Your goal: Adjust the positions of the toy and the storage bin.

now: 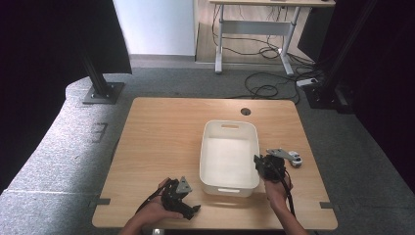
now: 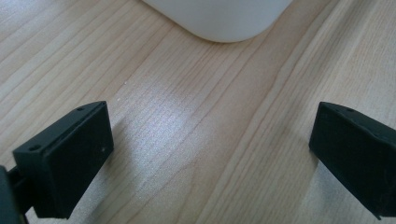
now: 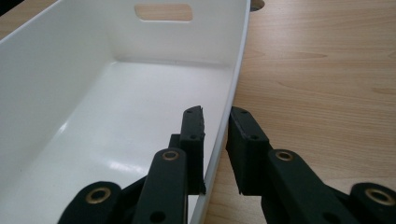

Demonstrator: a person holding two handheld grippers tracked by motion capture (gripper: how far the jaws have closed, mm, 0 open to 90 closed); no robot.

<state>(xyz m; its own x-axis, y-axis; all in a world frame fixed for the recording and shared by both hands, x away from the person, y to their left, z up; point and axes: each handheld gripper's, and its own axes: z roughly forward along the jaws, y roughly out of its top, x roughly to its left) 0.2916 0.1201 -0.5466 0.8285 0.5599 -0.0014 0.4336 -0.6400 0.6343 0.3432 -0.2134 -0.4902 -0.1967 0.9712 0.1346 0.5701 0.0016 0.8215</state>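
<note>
White bin (image 1: 229, 155) sits empty on a wooden table (image 1: 161, 142), right of centre, its long side running away from the person and a handle slot in each short end. At the left, near the table's front edge, the left hand (image 1: 151, 213) holds the left gripper (image 2: 210, 154) low over bare wood, jaws spread wide with nothing between them; the bin's rounded corner (image 2: 224, 18) lies just ahead of it. At the right, the right hand (image 1: 277, 188) holds the right gripper (image 3: 215, 140) at the bin's right wall, one jaw inside and one outside, the thin white rim (image 3: 233, 88) standing between them; the jaws are nearly closed, though whether they press the wall cannot be told. A small grey object (image 1: 295, 158) lies on the table just right of that gripper.
</note>
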